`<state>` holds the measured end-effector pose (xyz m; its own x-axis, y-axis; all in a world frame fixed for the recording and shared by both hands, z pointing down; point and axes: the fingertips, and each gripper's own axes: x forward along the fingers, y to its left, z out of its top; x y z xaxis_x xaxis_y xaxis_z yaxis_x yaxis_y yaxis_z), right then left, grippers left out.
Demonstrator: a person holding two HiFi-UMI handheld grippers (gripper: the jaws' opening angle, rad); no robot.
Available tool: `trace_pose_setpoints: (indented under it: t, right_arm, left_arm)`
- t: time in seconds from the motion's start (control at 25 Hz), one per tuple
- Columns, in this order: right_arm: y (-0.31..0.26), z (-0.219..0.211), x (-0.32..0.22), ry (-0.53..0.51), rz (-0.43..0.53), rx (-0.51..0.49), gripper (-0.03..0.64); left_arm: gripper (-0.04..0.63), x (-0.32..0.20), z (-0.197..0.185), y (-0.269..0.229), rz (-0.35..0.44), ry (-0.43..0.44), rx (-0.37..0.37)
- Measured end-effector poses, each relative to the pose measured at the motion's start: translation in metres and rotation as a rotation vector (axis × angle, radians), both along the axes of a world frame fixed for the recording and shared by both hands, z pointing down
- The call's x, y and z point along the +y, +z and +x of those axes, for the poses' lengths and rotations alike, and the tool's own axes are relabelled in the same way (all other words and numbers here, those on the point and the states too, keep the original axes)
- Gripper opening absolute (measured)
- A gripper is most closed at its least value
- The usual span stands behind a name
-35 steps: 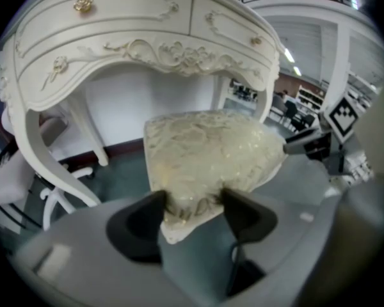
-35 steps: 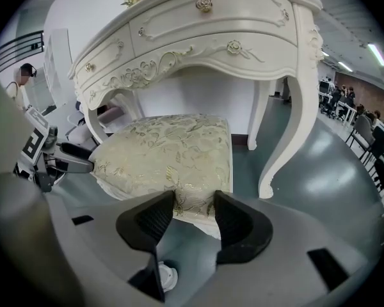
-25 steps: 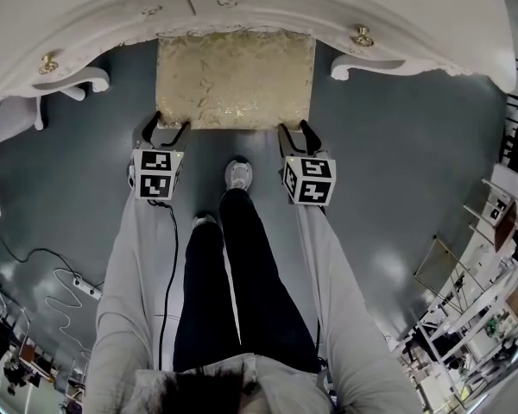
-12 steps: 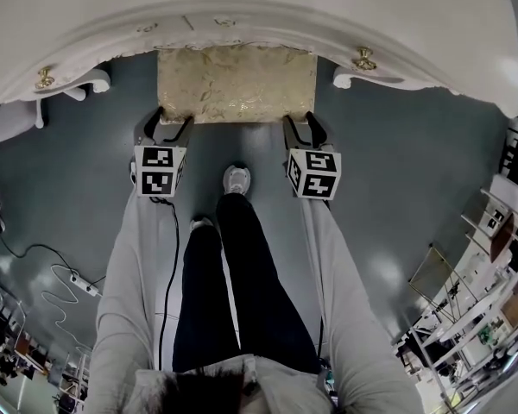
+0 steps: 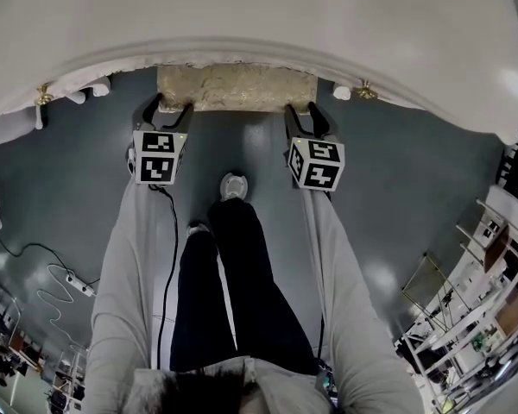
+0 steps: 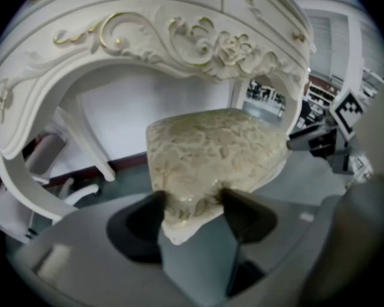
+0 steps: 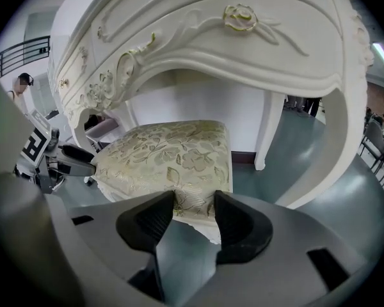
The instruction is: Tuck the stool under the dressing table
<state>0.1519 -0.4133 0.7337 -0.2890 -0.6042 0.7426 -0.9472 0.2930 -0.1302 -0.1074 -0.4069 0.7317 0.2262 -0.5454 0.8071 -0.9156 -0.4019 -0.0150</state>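
Our left gripper [image 5: 167, 110] and right gripper [image 5: 300, 115] clamp the gold-brocade stool [image 5: 237, 89], nearly under the white carved dressing table [image 5: 242, 15]; we judge one straight push remains.

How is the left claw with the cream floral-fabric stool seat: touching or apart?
Touching. The left gripper view shows the left claw shut on the near corner of the cream floral-fabric stool seat, fabric pinched between both jaws, no gap.

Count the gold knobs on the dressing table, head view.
2: left knob far left of the stool, right knob just right of it; the dressing table top may hide others.
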Motion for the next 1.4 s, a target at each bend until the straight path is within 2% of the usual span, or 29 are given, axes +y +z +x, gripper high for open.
trace_pose_setpoints:
  t: [0.4,0.84,0.96,1.04,1.12,1.28,1.4]
  right_arm:
    - [0.0,-0.001,-0.031,0.006,0.005,0.001,0.19]
    - [-0.003,-0.008,-0.042,0.011,-0.011,-0.01,0.193]
    - [-0.005,-0.007,-0.04,-0.002,-0.021,-0.012,0.196]
    - [-0.009,-0.008,-0.037,-0.019,-0.022,-0.02,0.183]
    - [-0.016,-0.01,-0.032,-0.038,-0.012,-0.032,0.137]
    - [-0.031,-0.015,-0.02,-0.045,0.024,-0.052,-0.001]
    - [-0.046,-0.015,-0.009,-0.038,0.045,-0.072,0.0]
  left_arm:
    - [0.296,-0.031,0.0,0.0,0.029,0.001,-0.004]
    - [0.285,-0.046,-0.008,-0.004,0.045,0.0,-0.034]
    - [0.244,-0.043,-0.003,-0.01,0.072,0.022,-0.063]
    - [0.163,-0.041,-0.002,-0.018,0.106,0.026,-0.097]
    - [0.107,-0.038,-0.002,-0.026,0.133,0.009,-0.102]
    - [0.026,-0.025,0.0,-0.04,0.153,0.007,-0.084]
    - [0.009,-0.014,0.001,-0.054,0.173,0.001,-0.072]
